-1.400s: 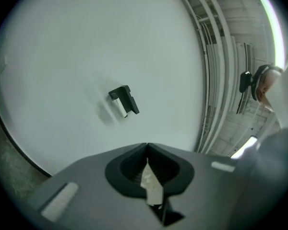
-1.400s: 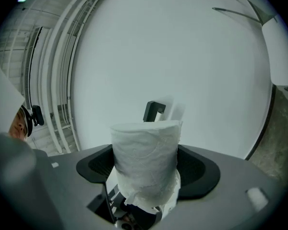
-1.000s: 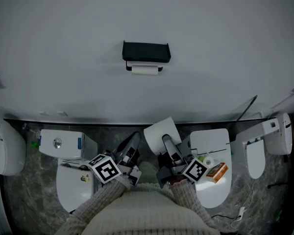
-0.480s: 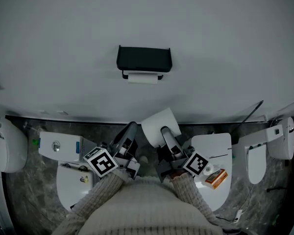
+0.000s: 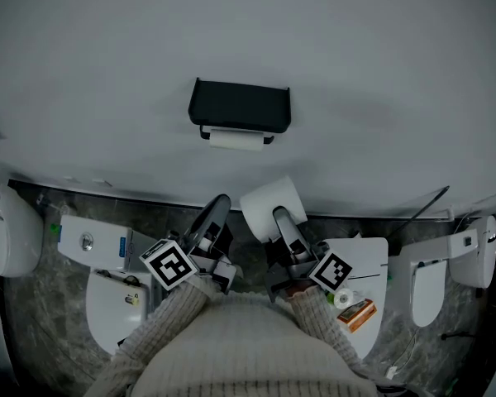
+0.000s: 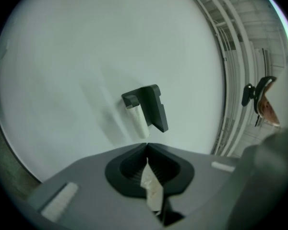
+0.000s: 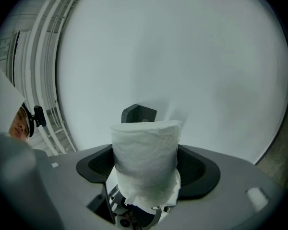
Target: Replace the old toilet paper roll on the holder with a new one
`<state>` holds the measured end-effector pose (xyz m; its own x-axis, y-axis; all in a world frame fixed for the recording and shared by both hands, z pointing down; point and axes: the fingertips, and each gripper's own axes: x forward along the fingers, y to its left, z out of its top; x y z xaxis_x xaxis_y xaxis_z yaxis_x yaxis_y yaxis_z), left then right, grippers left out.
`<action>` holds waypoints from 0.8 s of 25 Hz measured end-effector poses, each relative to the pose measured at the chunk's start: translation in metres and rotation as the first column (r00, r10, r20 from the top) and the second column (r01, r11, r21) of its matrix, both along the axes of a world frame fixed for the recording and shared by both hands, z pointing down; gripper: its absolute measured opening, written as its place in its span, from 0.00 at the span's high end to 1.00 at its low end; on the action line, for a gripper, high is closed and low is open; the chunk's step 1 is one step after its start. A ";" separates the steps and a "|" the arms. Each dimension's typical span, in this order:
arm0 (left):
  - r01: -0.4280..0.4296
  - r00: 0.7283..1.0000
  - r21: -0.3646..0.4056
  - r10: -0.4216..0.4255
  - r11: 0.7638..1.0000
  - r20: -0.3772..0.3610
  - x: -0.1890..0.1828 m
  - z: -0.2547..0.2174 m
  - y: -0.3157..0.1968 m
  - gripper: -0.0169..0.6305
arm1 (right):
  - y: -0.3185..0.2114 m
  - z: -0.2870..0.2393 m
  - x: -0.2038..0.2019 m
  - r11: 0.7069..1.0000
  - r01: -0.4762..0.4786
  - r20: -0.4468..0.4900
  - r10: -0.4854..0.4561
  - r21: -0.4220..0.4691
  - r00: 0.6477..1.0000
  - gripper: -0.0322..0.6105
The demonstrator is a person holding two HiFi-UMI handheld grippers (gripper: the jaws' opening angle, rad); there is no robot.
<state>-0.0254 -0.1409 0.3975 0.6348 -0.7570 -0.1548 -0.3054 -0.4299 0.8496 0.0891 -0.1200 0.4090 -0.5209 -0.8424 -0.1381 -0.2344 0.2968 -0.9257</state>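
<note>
- A black, box-shaped toilet paper holder (image 5: pixel 240 106) is fixed to the plain pale wall (image 5: pixel 380 64). It serves as the landmark here.
- The old roll (image 5: pixel 236 141), white and thin, hangs directly under the holder and touches its underside.
- The right gripper (image 5: pixel 279 220) is below the holder and slightly to its right, well apart from it. Its jaws are clenched on a full white toilet paper roll (image 5: pixel 269 207).
- In the right gripper view this new roll stands upright between the jaws. It hides most of the holder, whose top shows just above the roll.
- The left gripper (image 5: pixel 217 209) is below the holder and slightly to its left, beside the right gripper. Its jaws are pressed together, pinching a thin pale scrap of paper (image 6: pixel 151 186).
- In the left gripper view the holder and old roll sit just above the closed jaw tips.
- Cream knitted sleeves (image 5: pixel 169 325) lead to both grippers.
- White toilets (image 5: pixel 107 304) stand on the grey marbled floor (image 5: pixel 33 321), far below the holder on both sides.
- An orange packet (image 5: pixel 357 314) lies on the right-hand toilet lid.
</note>
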 end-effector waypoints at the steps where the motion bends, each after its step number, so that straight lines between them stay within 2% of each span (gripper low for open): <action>1: 0.006 1.000 -0.008 -0.006 1.000 -0.006 0.000 0.002 -0.002 0.97 | -0.003 0.001 0.000 1.000 0.002 0.002 -0.002 -0.002 1.000 0.34; 9: 0.008 1.000 -0.020 -0.009 1.000 -0.027 -0.008 0.001 -0.014 0.97 | -0.009 0.007 -0.002 0.999 -0.009 0.013 0.010 -0.030 1.000 0.34; 15: -0.042 0.999 -0.014 0.041 0.999 -0.024 -0.006 -0.006 -0.025 0.97 | -0.015 0.000 -0.003 0.999 -0.042 0.020 0.043 -0.019 0.999 0.34; 20: -0.068 0.995 -0.017 0.067 0.998 -0.068 -0.006 -0.006 -0.033 0.97 | -0.018 0.004 -0.005 0.998 -0.062 0.022 0.063 -0.034 0.998 0.34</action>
<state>-0.0315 -0.1744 0.3920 0.6735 -0.7158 -0.1845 -0.2182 -0.4310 0.8756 0.0843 -0.1384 0.4131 -0.4641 -0.8774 -0.1213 -0.2299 0.2516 -0.9401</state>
